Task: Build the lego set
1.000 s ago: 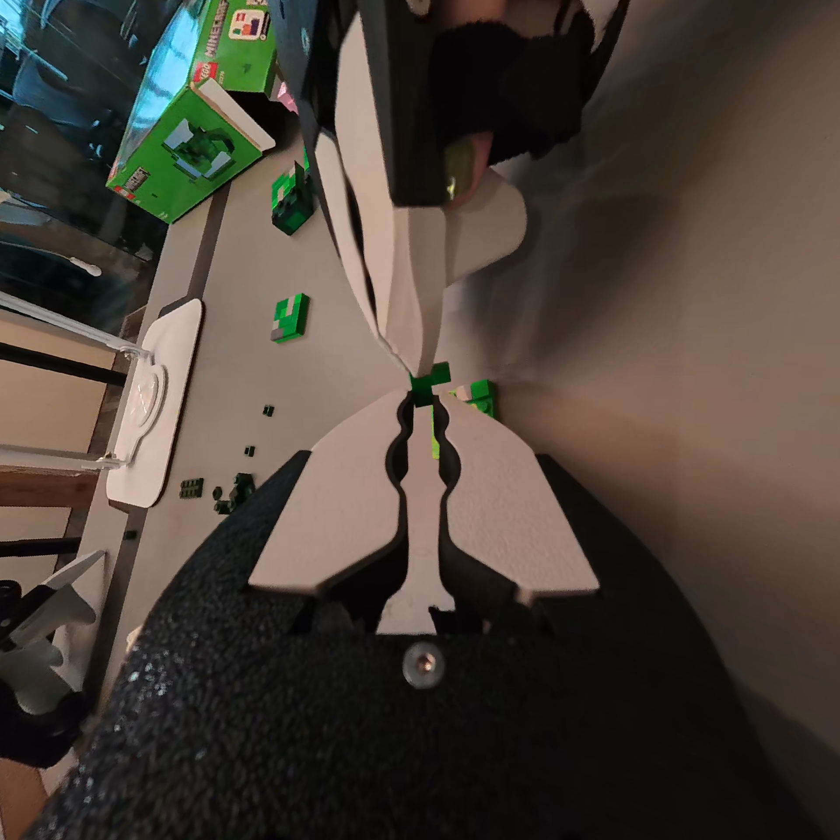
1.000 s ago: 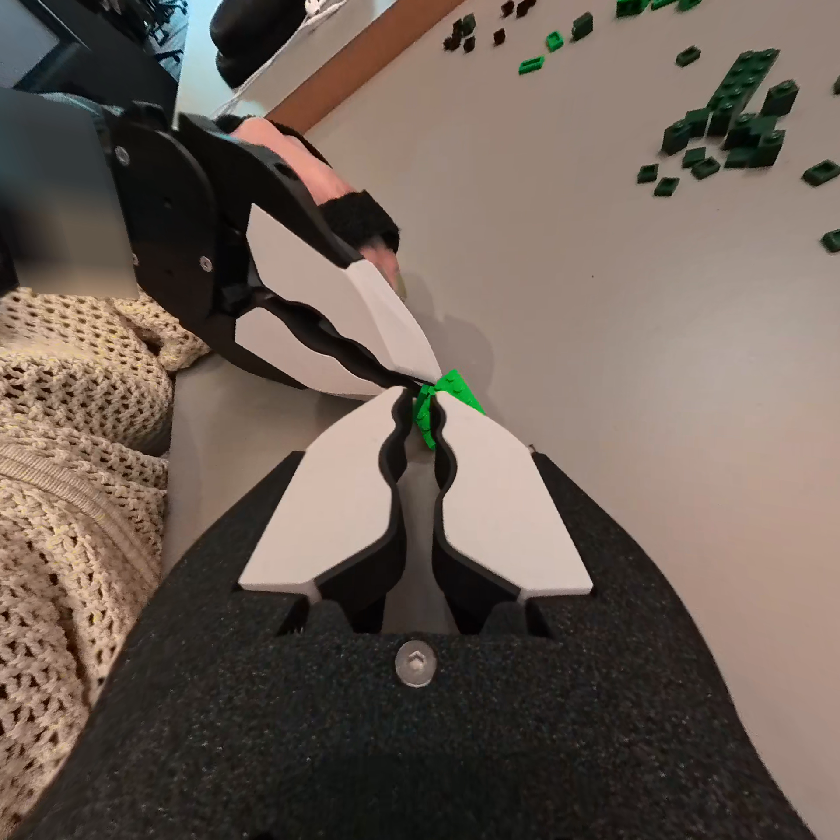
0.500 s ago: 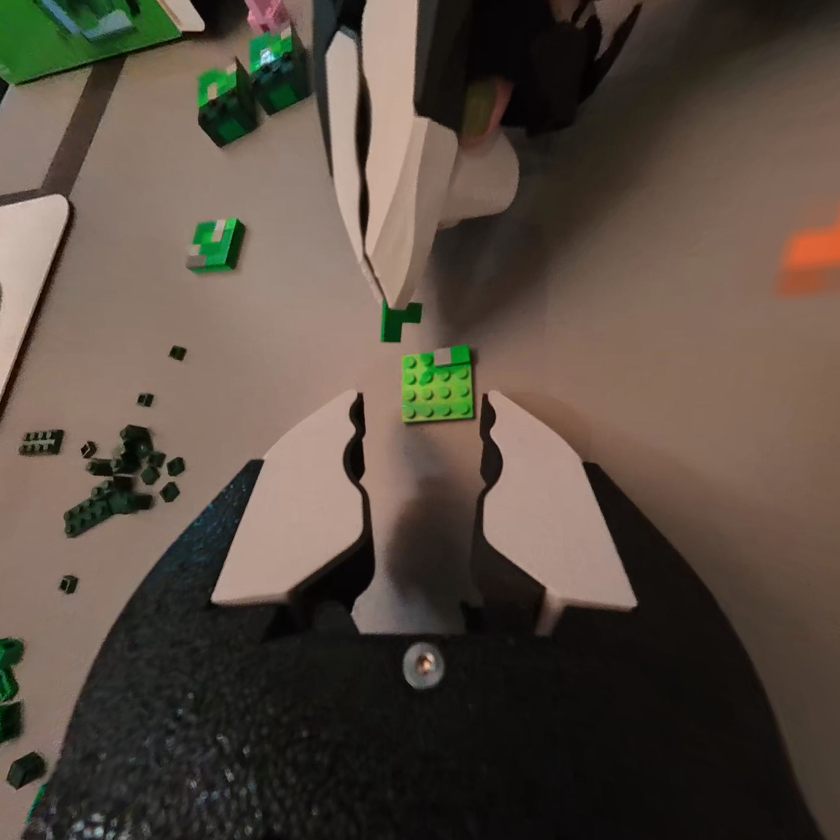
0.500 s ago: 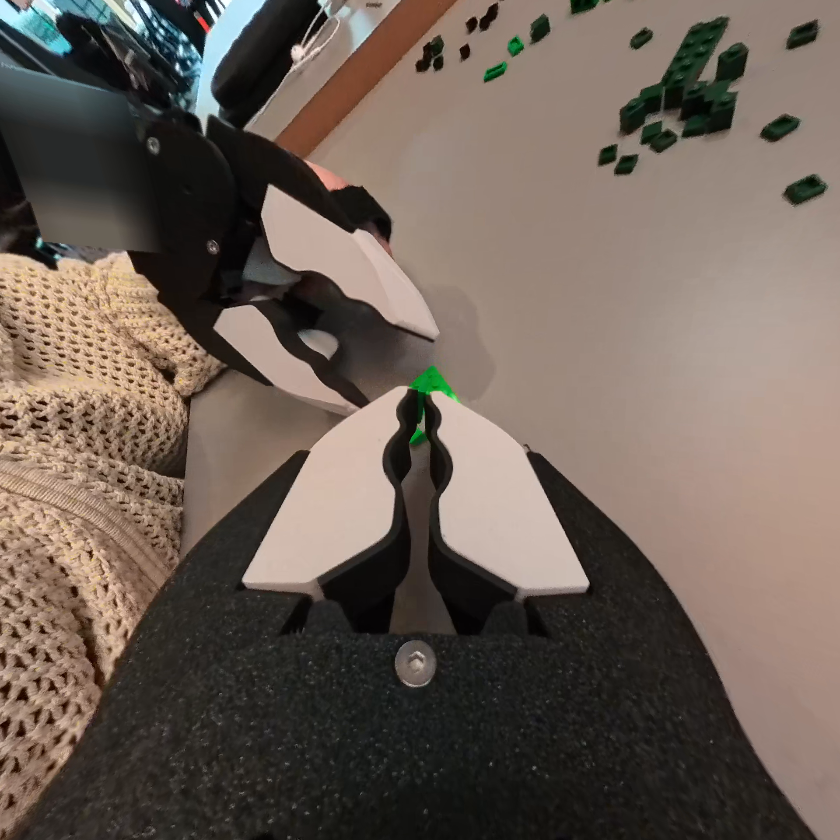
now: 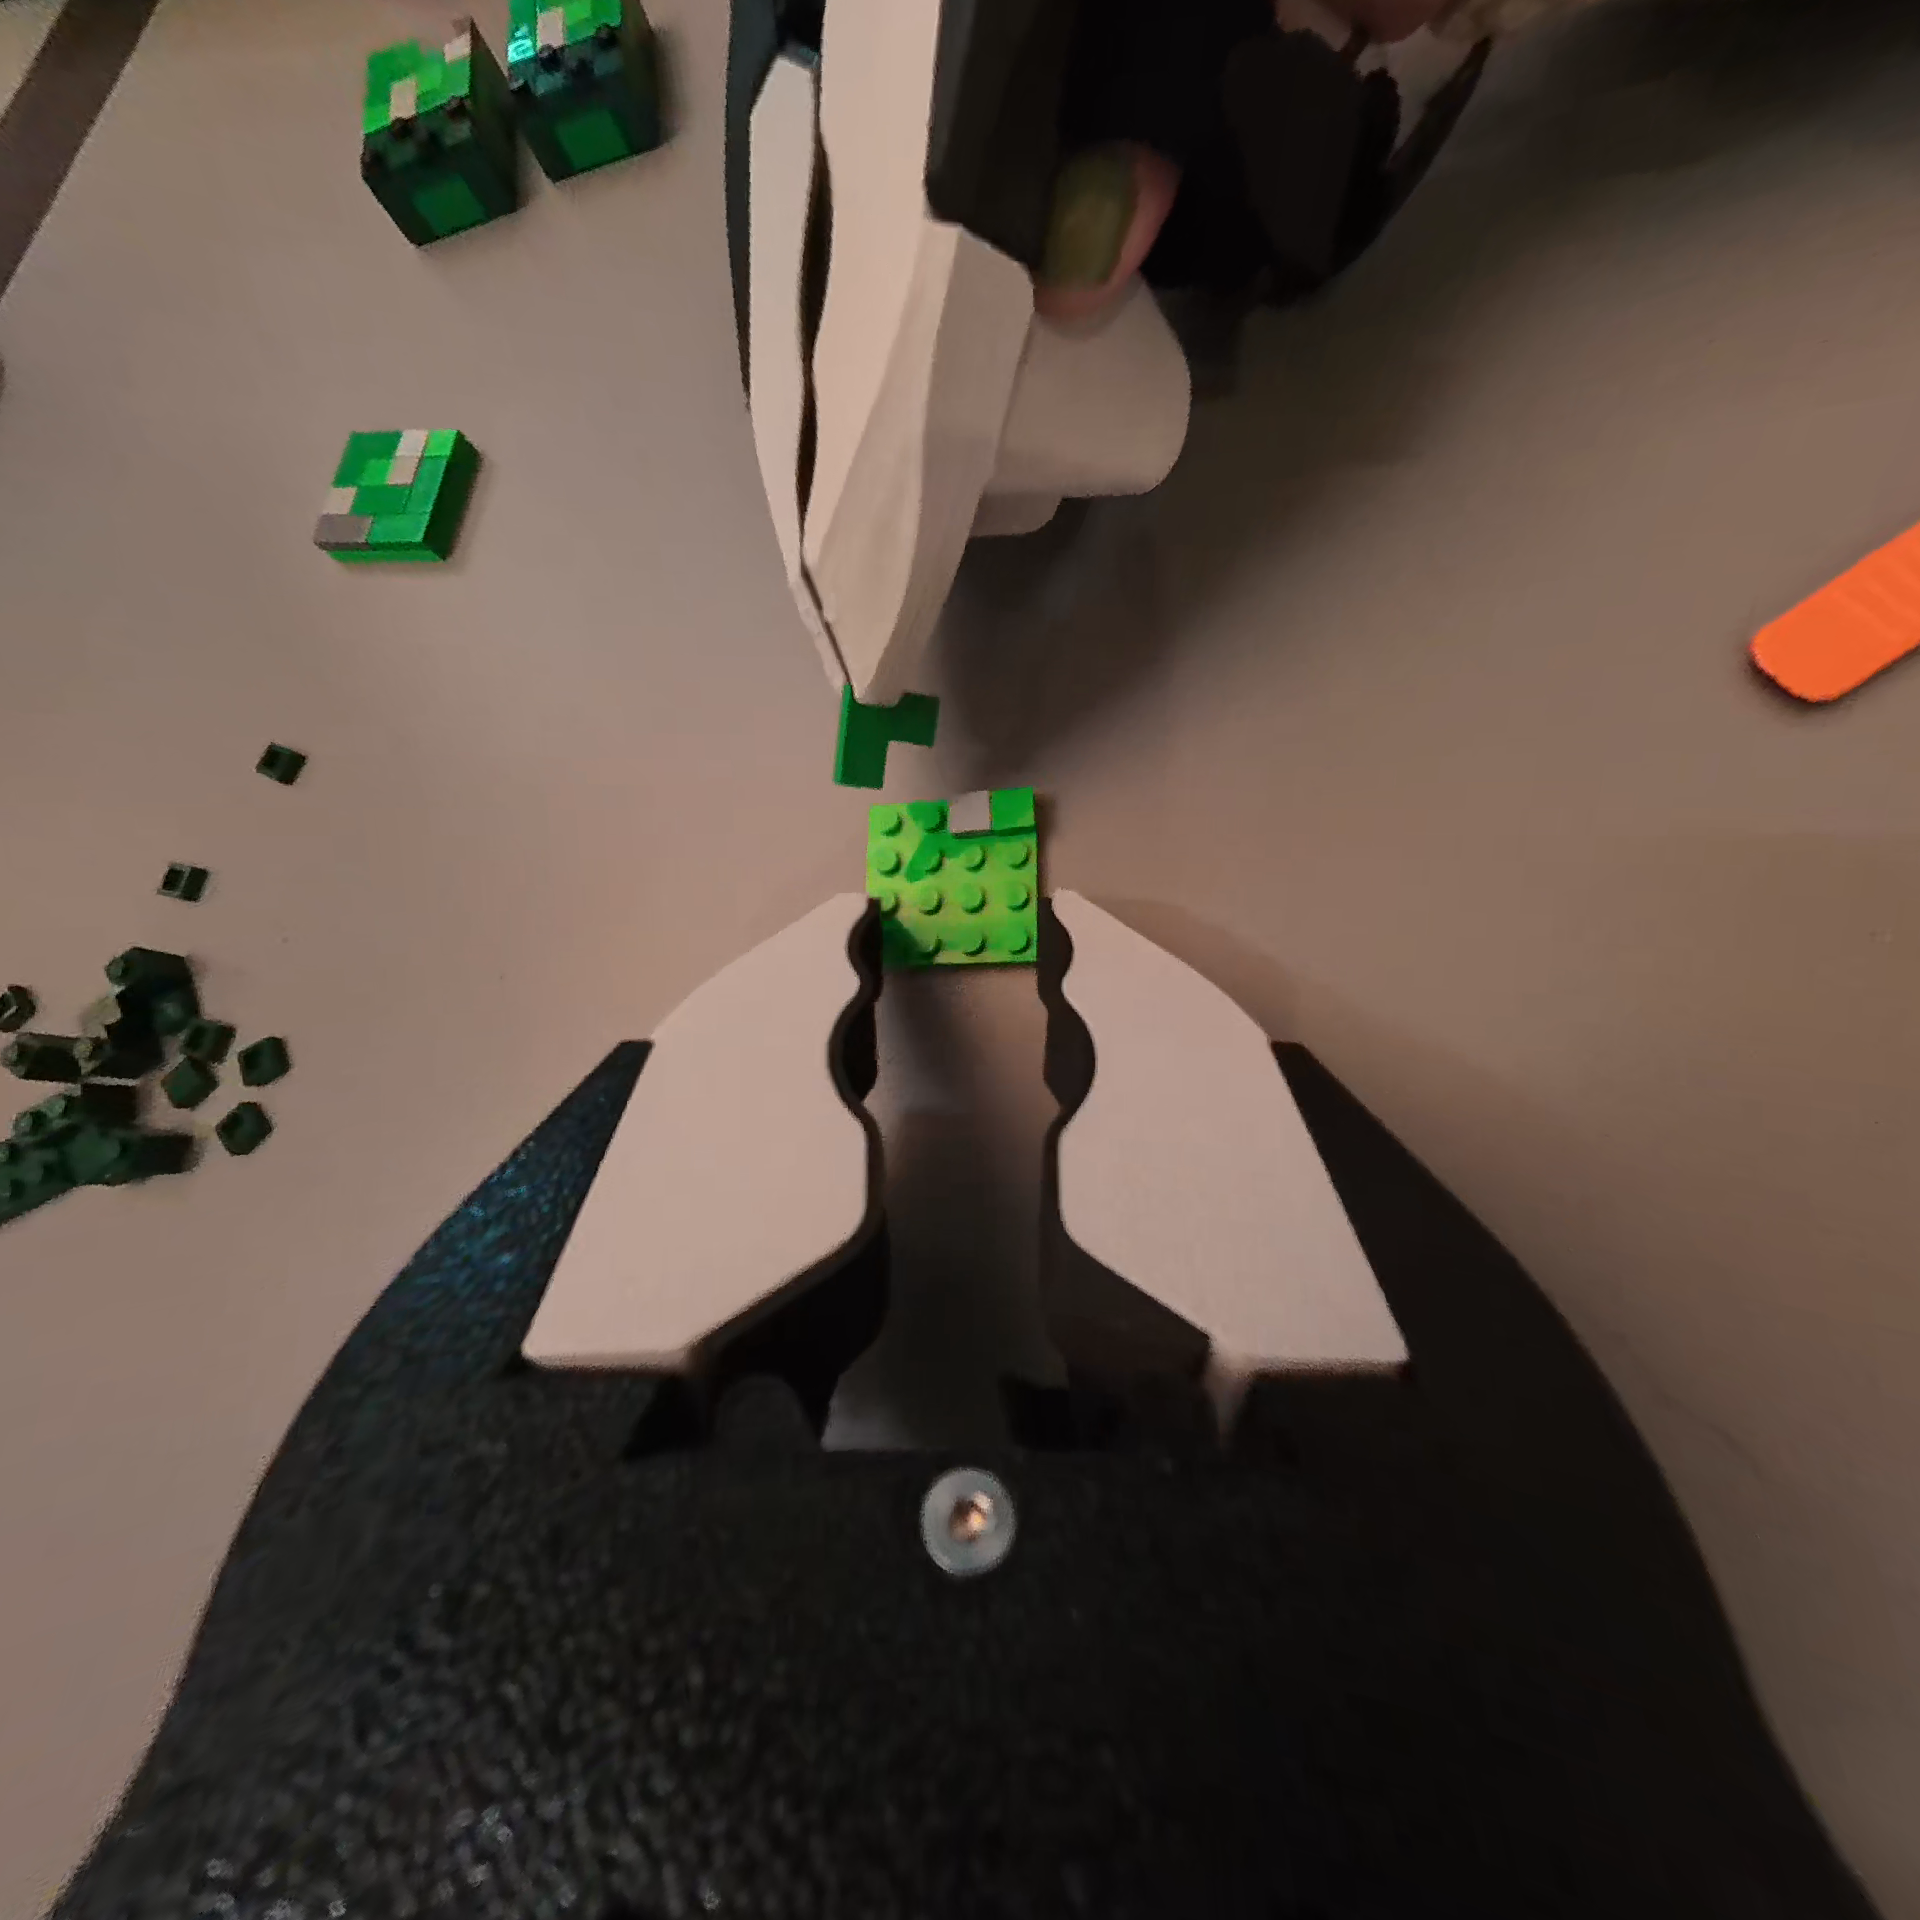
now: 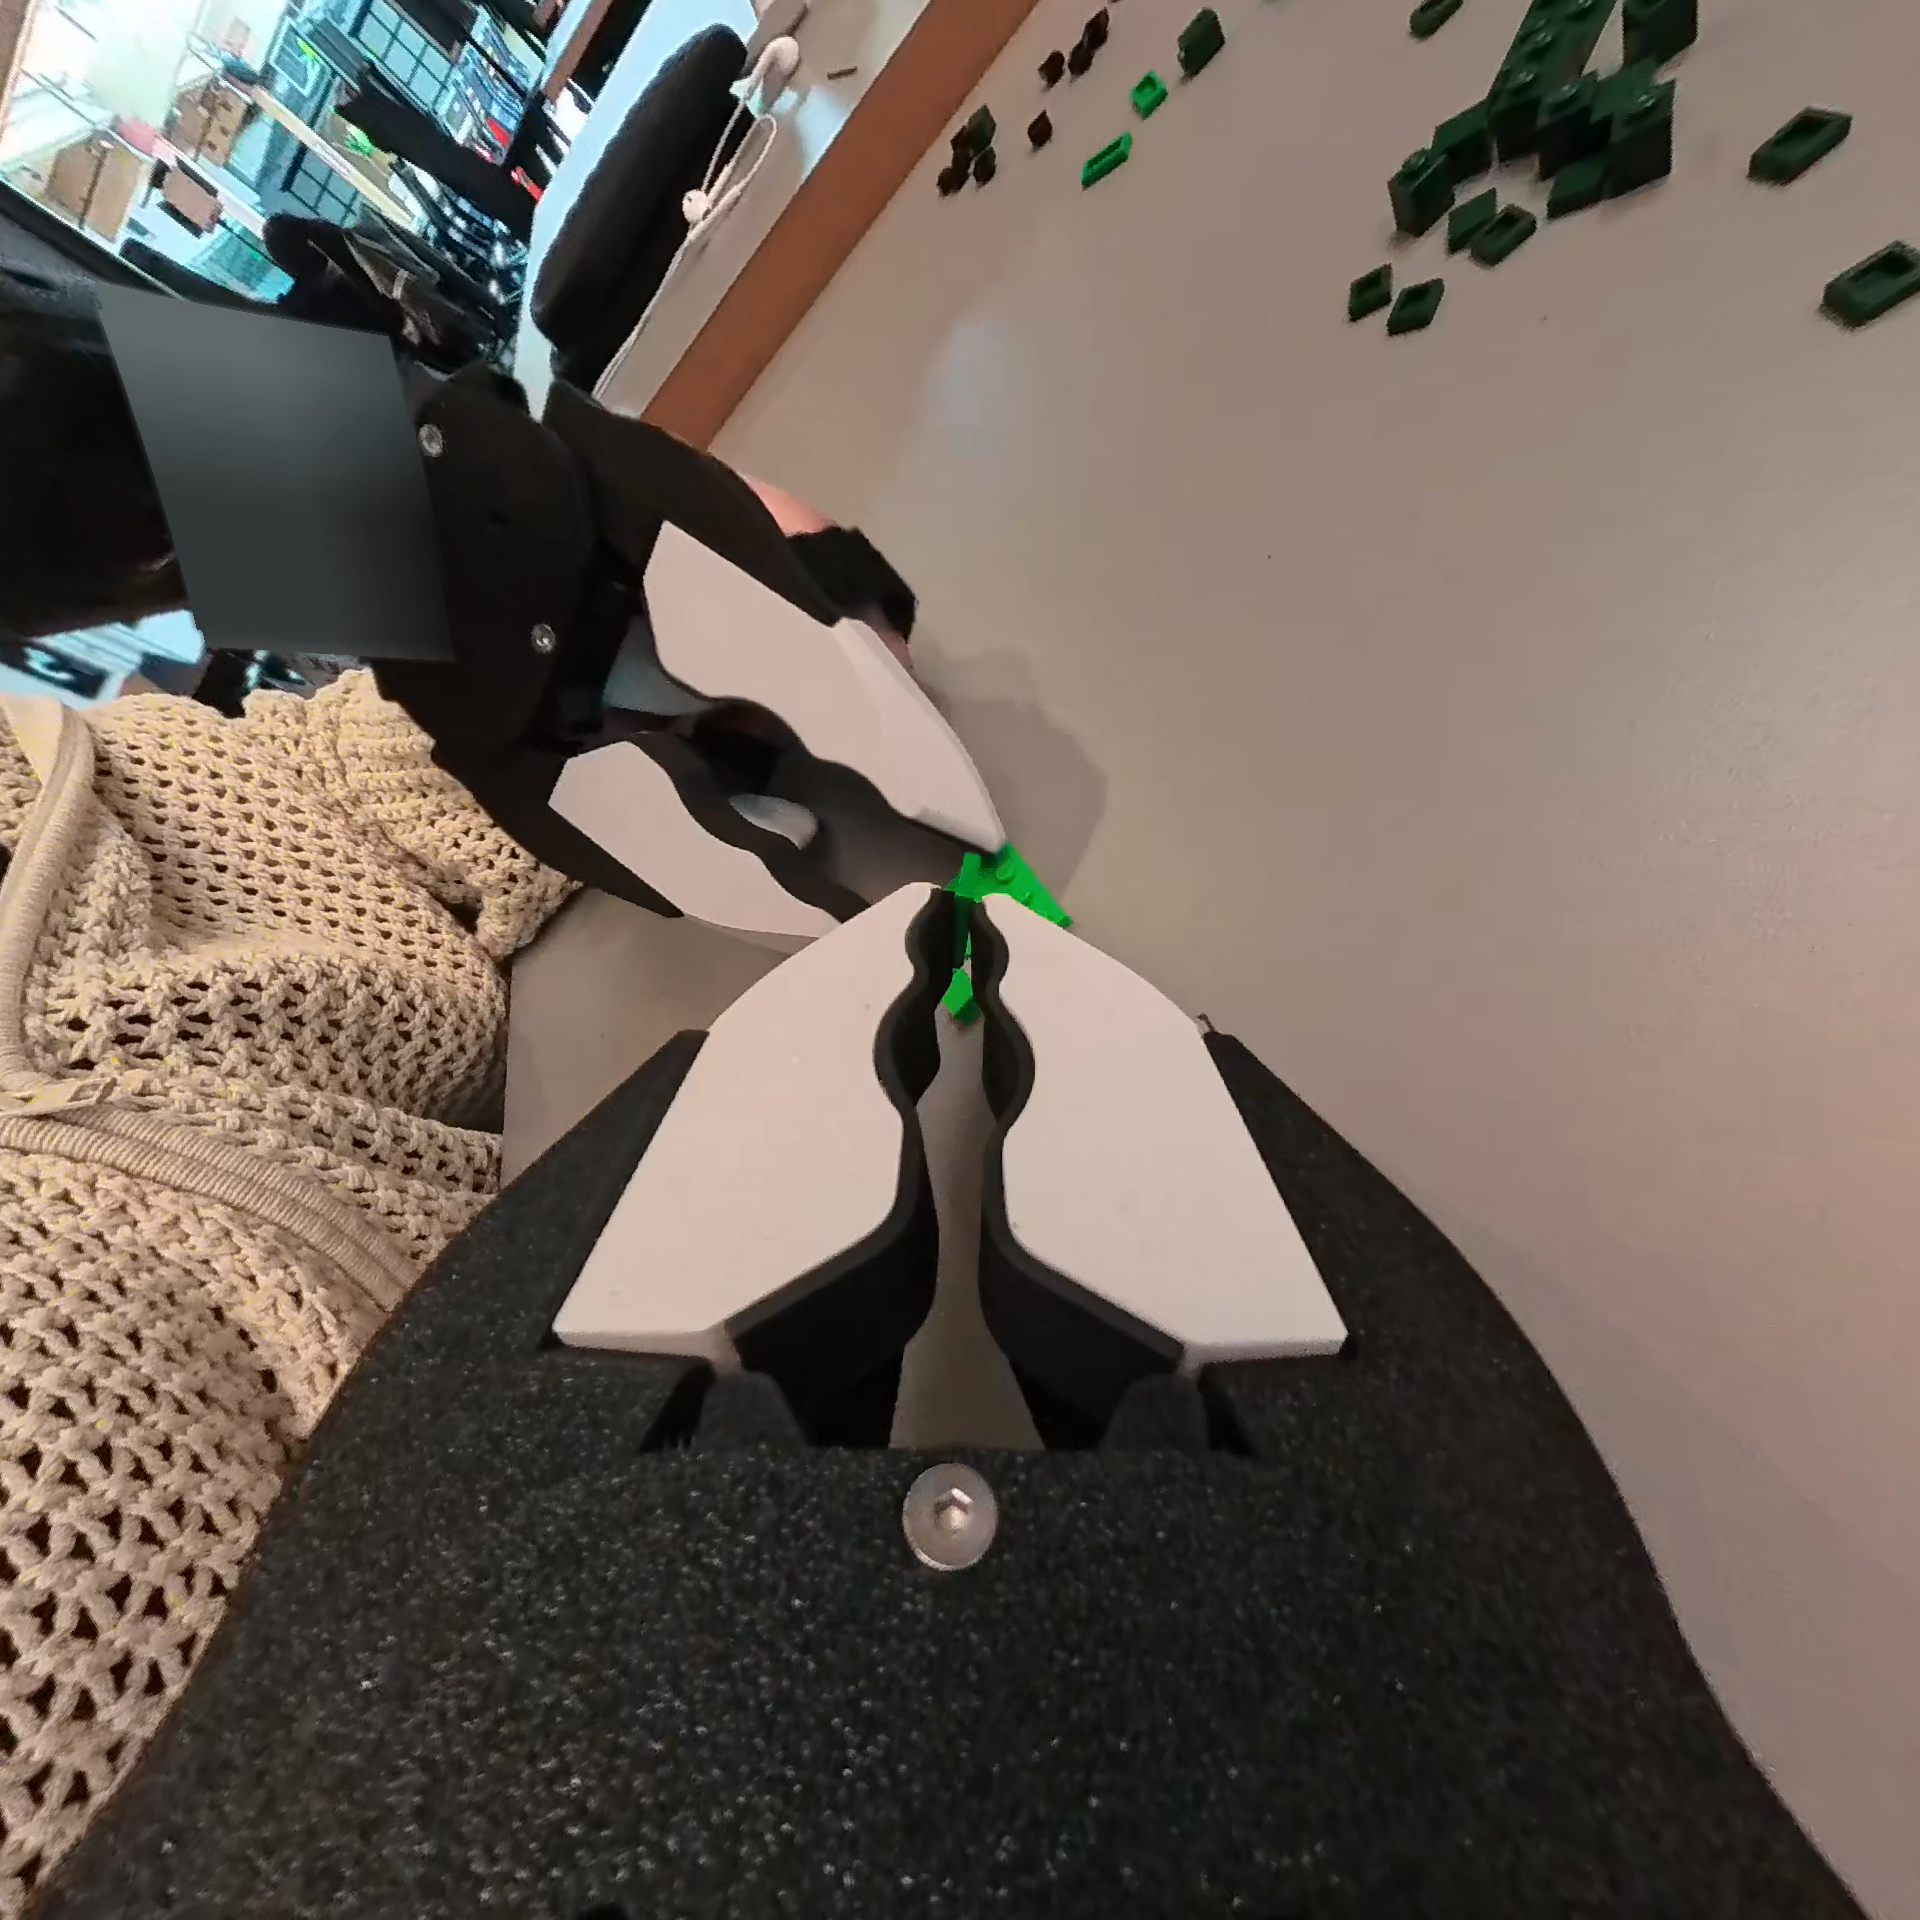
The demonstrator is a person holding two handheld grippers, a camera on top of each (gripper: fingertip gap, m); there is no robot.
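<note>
**L-shaped piece held above the studded plate, ready for seating**

The right hand-held gripper (image 6: pixel 961 914) is closed on a small green L-shaped piece (image 5: pixel 878 732), pinched at one end so that most of its outline hangs free below the tips; this seems intended to leave the underside clear for pressing down. The left hand-held gripper (image 5: pixel 961 920) is open, its fingertips (image 5: pixel 821 925) set at either side of the near half of the bright green studded plate (image 5: pixel 956 894). Whether the pads actually touch the plate's edges cannot be told. The plate lies flat on the counter (image 5: pixel 1455 1039), probably bracketed so that it will not slide when the piece is pushed on. The L-shaped piece sits at about 11 o'clock from the plate, close to it but apart.

A grey tile and a green tile (image 5: pixel 987 812) are already fitted along the plate's far edge.

Farther out, a finished tiled square (image 5: pixel 395 499) lies at 10 o'clock, two dark green blocks (image 5: pixel 509 114) at 11 o'clock, loose dark green pieces (image 5: pixel 125 1070) at 9 o'clock, and an orange tool (image 5: pixel 1839 634), cut off by the frame, at 2 o'clock.

In the right wrist view the plate is largely hidden behind the fingers, and the piece is seen only edge-on.
</note>
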